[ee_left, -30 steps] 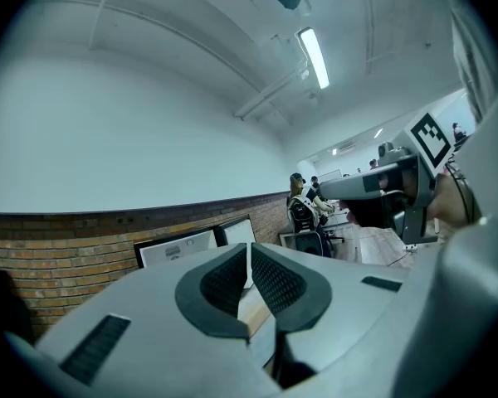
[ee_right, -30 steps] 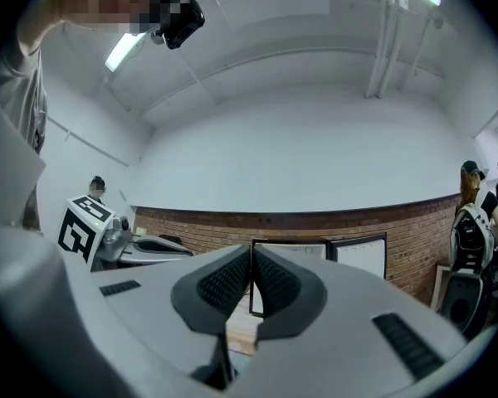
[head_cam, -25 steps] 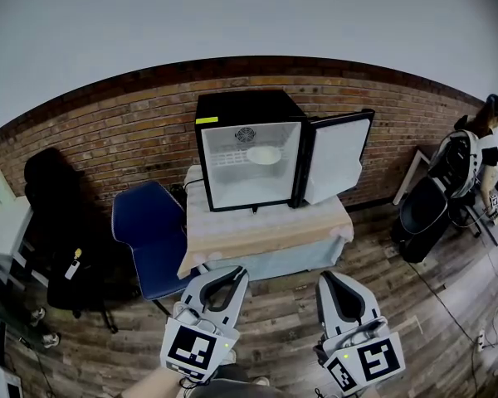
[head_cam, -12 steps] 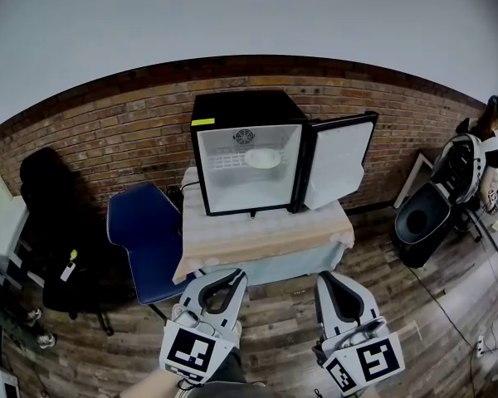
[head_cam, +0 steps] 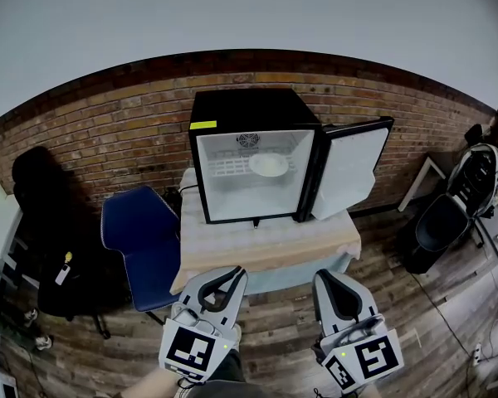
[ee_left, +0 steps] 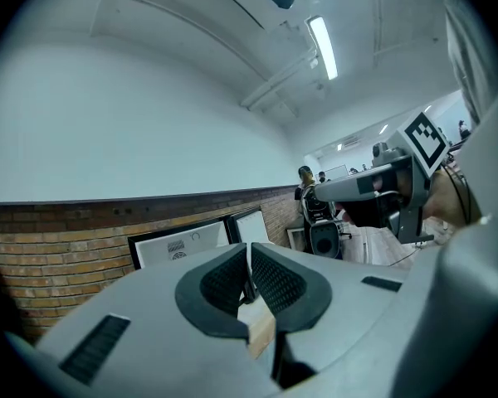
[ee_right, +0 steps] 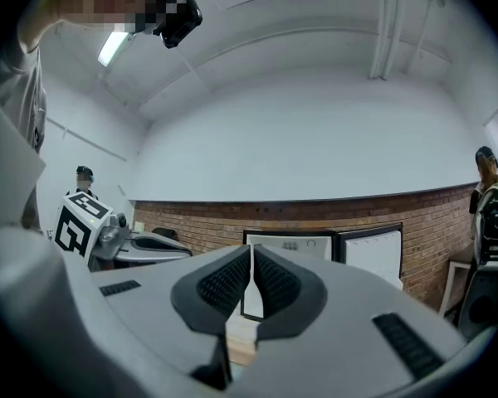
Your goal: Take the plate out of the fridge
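The left gripper (ee_left: 250, 260), jaws pressed together with nothing between them, points level toward a small black fridge (ee_left: 178, 243) whose door (ee_left: 251, 222) stands open against a low brick wall (ee_left: 50, 264). At right, the right gripper (ee_left: 328, 191) with its marker cube (ee_left: 424, 137) is held alongside. A person (ee_left: 305, 177) stands far back under a ceiling light (ee_left: 322, 46).

Brick wall (head_cam: 120, 139), wood floor (head_cam: 432, 305), blue chair (head_cam: 137, 235).
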`<move>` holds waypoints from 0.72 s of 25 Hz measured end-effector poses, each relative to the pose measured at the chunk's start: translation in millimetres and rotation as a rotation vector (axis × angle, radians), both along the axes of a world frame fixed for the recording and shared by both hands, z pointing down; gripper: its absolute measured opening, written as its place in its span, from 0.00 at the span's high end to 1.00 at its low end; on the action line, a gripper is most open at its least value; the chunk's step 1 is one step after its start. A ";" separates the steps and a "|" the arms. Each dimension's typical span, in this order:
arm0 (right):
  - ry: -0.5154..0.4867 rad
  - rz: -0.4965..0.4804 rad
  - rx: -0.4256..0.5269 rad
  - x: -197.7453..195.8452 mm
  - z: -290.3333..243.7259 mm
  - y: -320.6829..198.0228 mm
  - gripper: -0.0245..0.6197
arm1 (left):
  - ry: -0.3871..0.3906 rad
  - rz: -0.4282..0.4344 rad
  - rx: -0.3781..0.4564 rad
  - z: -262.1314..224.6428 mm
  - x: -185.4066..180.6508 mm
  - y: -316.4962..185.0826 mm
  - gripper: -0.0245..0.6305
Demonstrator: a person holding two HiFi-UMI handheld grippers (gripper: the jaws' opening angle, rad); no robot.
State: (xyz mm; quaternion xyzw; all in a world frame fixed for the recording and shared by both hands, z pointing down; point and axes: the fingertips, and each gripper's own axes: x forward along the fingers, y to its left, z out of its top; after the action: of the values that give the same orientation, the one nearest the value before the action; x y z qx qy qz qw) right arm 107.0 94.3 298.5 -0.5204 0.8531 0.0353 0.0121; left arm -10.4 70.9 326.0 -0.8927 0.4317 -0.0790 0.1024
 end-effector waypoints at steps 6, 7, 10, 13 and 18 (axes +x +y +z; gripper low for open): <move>0.010 0.005 -0.018 -6.2 0.0 -57.6 0.91 | 0.015 -0.002 -0.022 2.7 -6.9 -56.7 0.92; 0.011 0.008 -0.022 -7.9 -0.8 -67.7 0.91 | 0.018 -0.002 -0.028 2.3 -9.1 -66.8 0.92; 0.013 0.018 -0.036 -14.0 0.0 -95.9 0.91 | 0.018 0.009 -0.041 4.2 -14.9 -94.6 0.92; 0.015 0.032 -0.050 -17.9 1.2 -126.5 0.91 | 0.021 0.027 -0.064 8.1 -16.2 -124.3 0.92; 0.020 0.057 -0.079 -24.2 4.5 -181.4 0.91 | 0.023 0.052 -0.091 12.8 -18.1 -177.4 0.92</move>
State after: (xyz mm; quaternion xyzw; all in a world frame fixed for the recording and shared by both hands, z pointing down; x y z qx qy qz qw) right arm 82.7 -87.1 303.0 -0.5440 0.8388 0.0070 -0.0179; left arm -28.5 -106.5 338.8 -0.9082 0.4055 -0.0856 0.0587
